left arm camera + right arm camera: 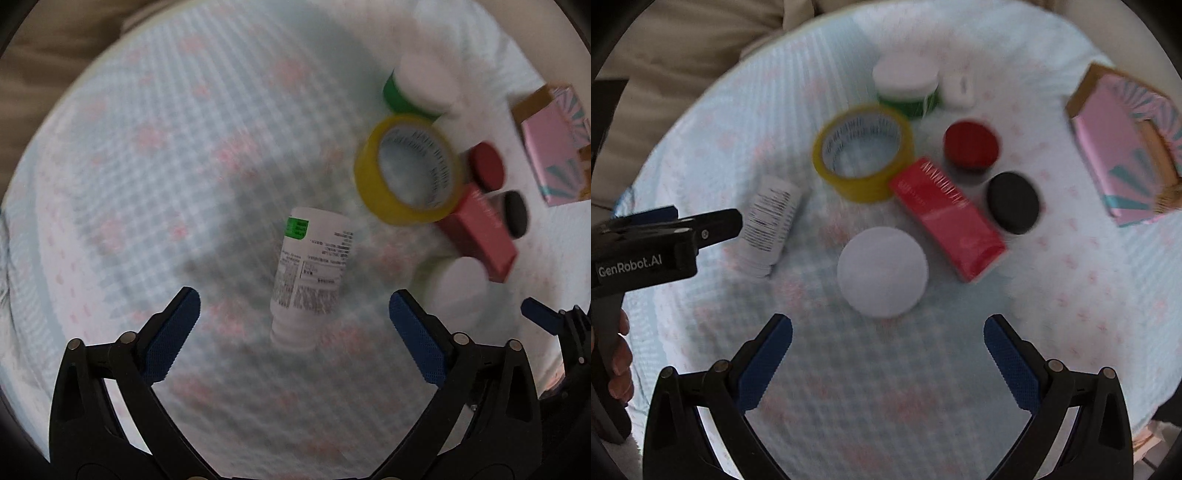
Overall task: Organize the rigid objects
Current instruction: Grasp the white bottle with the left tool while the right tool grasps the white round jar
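The left gripper point(295, 314) hangs with its jaws spread wide and empty over a white pill bottle point(312, 273) lying on its side, cap toward the jaws, on the checked cloth covering the surface point(147, 147). The right gripper point(888, 339) is likewise released, just short of a white round lid point(882, 271). Beyond, toward the far edge, cluster a yellow tape roll point(864, 151), red box point(947, 218) and green jar point(908, 86). The bottle looks light, stiff and slick; across its labelled body seems the safest hold, since it may roll.

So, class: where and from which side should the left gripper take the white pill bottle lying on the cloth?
Grip the white pill bottle across its labelled middle, from above. It lies on its side, cap toward the open left gripper, so its round flanks face the pads.
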`<control>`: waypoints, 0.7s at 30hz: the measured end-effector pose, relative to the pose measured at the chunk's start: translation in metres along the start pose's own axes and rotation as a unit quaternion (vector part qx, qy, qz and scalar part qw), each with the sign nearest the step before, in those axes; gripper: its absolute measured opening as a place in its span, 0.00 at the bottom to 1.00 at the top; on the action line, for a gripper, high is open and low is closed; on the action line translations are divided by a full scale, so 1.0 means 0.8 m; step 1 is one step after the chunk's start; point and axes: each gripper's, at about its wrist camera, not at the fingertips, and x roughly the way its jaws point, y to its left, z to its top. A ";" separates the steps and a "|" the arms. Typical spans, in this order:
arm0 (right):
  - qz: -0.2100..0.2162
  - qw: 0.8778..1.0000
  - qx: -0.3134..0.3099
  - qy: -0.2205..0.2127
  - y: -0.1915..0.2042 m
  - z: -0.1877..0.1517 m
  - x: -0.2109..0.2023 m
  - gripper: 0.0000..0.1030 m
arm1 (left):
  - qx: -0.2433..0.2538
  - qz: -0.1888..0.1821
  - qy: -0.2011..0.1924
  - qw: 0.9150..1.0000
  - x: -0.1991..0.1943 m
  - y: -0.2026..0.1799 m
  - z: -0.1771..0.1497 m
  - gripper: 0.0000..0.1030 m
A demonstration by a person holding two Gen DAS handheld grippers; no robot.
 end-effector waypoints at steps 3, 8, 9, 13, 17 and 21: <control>-0.001 1.000 -0.005 0.028 0.007 0.012 0.034 1.00 | 0.008 -0.001 0.023 1.000 0.029 -0.003 0.006 0.94; -0.011 0.998 -0.014 0.057 0.016 0.025 0.063 0.95 | 0.006 -0.006 0.047 0.999 0.059 -0.005 0.013 0.76; -0.017 0.998 -0.018 0.064 0.017 0.026 0.067 0.95 | 0.004 -0.007 0.052 0.999 0.064 -0.004 0.013 0.68; -0.032 0.997 -0.021 0.072 0.015 0.030 0.071 0.92 | -0.008 -0.034 0.061 0.998 0.081 -0.004 0.015 0.53; -0.040 0.995 -0.027 0.088 0.009 0.041 0.079 0.65 | 0.005 -0.026 0.059 0.998 0.087 -0.019 0.013 0.49; -0.041 0.994 -0.035 0.090 0.004 0.044 0.078 0.64 | -0.003 -0.030 0.052 0.998 0.091 -0.025 0.010 0.49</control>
